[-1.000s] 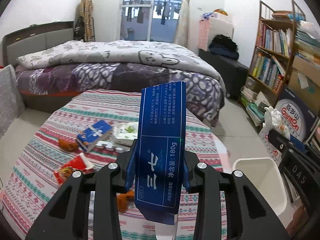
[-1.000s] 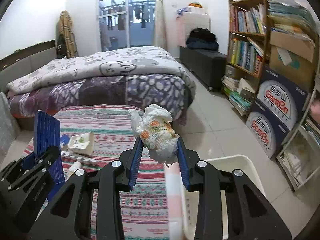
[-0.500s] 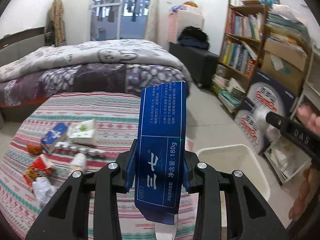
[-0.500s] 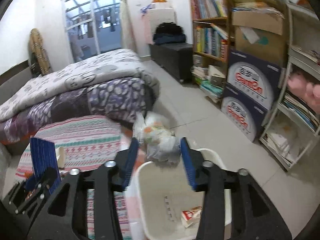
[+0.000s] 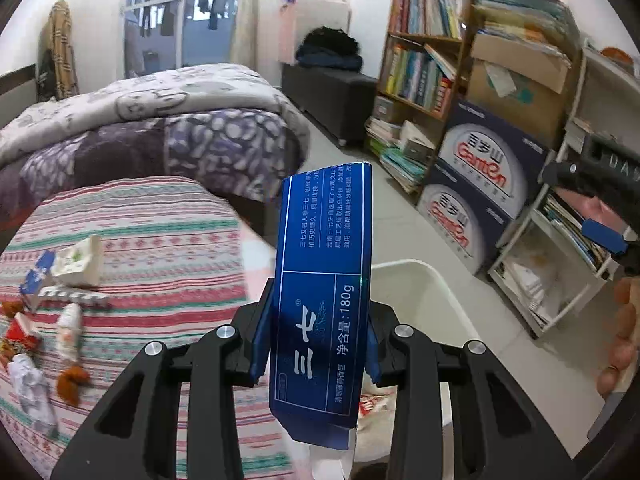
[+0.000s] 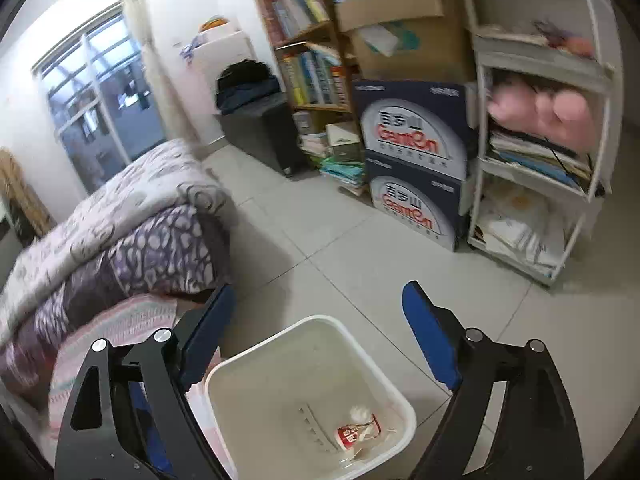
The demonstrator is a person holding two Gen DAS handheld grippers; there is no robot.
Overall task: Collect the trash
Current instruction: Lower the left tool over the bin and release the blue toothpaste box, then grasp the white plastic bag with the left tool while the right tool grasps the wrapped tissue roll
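My left gripper is shut on a tall blue toothpaste box and holds it upright beside the white trash bin. My right gripper is open and empty, above the white bin. A red and white wrapper lies in the bin's bottom. More trash lies on the striped round table: a white carton, a blue carton, a red wrapper and crumpled paper.
A bed with a purple quilt stands behind the table. Bookshelves and stacked blue boxes line the right wall. A white rack stands beyond the bin. Tiled floor lies between.
My right gripper has opened and the crumpled wrapper it held is gone from it. Both grippers have swung right, from the table toward the bin.
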